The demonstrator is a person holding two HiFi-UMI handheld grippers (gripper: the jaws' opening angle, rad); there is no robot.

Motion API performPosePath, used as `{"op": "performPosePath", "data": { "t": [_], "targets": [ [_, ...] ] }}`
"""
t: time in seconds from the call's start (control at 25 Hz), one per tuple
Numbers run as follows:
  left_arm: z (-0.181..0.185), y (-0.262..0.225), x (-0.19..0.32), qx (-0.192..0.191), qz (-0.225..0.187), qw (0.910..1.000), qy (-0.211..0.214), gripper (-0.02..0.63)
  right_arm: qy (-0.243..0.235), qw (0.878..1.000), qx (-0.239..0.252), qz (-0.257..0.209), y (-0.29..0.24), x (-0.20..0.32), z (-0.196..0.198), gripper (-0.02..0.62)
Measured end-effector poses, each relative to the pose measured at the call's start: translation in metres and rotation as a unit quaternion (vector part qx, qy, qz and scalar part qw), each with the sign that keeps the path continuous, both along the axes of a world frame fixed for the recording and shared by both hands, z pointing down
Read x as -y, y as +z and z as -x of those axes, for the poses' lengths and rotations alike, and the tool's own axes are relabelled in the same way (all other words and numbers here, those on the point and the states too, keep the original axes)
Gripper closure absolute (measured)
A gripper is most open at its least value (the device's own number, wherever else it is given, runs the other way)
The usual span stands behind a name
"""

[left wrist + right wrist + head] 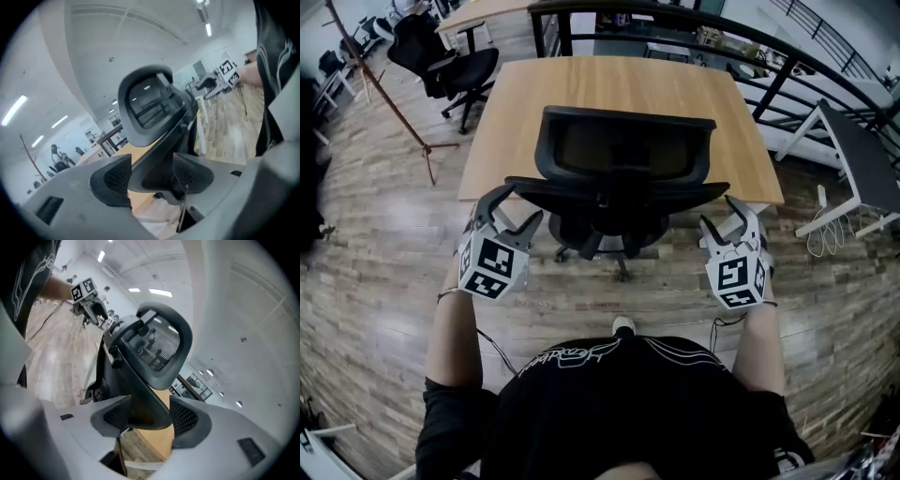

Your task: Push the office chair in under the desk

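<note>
A black office chair point(623, 150) with a mesh back stands against the near edge of the wooden desk point(609, 84), its back towards me. My left gripper point(511, 211) is at the end of the chair's left armrest point(546, 186). In the left gripper view the left gripper point(152, 176) has that armrest point(157, 161) between its pads point(115, 176), with a gap on one side. My right gripper point(727, 220) is at the right armrest point(698, 190). The right gripper point(147, 416) also straddles its armrest point(143, 399) without clamping it.
A second black chair point(450, 61) stands at the back left beside a slanted wooden pole point(394, 103). A black railing point(769, 52) runs behind the desk. A white-legged table point(853, 159) and loose cables point(825, 234) are on the right. My shoe point(623, 325) is behind the chair.
</note>
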State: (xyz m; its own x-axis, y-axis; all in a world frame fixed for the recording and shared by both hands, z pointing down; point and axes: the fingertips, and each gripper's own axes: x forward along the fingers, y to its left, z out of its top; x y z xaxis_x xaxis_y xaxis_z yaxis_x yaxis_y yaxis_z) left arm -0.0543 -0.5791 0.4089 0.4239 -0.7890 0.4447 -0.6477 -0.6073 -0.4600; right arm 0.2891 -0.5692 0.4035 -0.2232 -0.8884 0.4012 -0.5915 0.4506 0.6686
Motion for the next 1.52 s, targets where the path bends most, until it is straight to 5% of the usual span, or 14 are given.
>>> {"op": "performPosePath", "data": {
  "t": [0.2, 0.48, 0.56, 0.68, 0.88, 1.0, 1.16, 1.24, 1.4, 1.52],
  "targets": [
    [-0.018, -0.045, -0.073, -0.159, 0.025, 0.9854, 0.056, 0.334, -0.009, 0.992, 0.125, -0.001, -0.028, -0.050, 0.045, 0.333],
    [-0.031, -0.069, -0.148, -0.340, 0.063, 0.9322, 0.108, 0.399, -0.062, 0.956, 0.288, 0.010, -0.058, -0.133, 0.121, 0.339],
    [-0.032, -0.066, -0.159, -0.368, 0.076, 0.9202, 0.108, 0.456, -0.073, 0.951, 0.299, 0.009, -0.060, -0.152, 0.137, 0.430],
    [-0.038, -0.063, -0.174, -0.386, 0.091, 0.9108, 0.115, 0.510, -0.090, 0.952, 0.293, 0.018, -0.059, -0.178, 0.153, 0.522],
    [-0.047, -0.070, -0.197, -0.396, 0.096, 0.9053, 0.119, 0.574, -0.133, 0.945, 0.294, 0.060, -0.059, -0.212, 0.170, 0.554],
    [-0.058, -0.077, -0.215, -0.414, 0.109, 0.8961, 0.117, 0.598, -0.167, 0.921, 0.338, 0.095, -0.066, -0.227, 0.175, 0.555],
    [-0.080, -0.083, -0.242, -0.426, 0.122, 0.8898, 0.110, 0.600, -0.206, 0.854, 0.451, 0.154, -0.082, -0.249, 0.167, 0.555],
    [-0.094, -0.083, -0.258, -0.437, 0.134, 0.8830, 0.107, 0.600, -0.208, 0.833, 0.483, 0.174, -0.084, -0.263, 0.155, 0.555],
    [-0.131, -0.080, -0.295, -0.461, 0.157, 0.8665, 0.110, 0.600, -0.193, 0.832, 0.489, 0.178, -0.072, -0.293, 0.122, 0.555],
    [-0.155, -0.076, -0.327, -0.458, 0.158, 0.8678, 0.110, 0.600, -0.193, 0.823, 0.500, 0.188, -0.067, -0.321, 0.103, 0.555]
  ]
}}
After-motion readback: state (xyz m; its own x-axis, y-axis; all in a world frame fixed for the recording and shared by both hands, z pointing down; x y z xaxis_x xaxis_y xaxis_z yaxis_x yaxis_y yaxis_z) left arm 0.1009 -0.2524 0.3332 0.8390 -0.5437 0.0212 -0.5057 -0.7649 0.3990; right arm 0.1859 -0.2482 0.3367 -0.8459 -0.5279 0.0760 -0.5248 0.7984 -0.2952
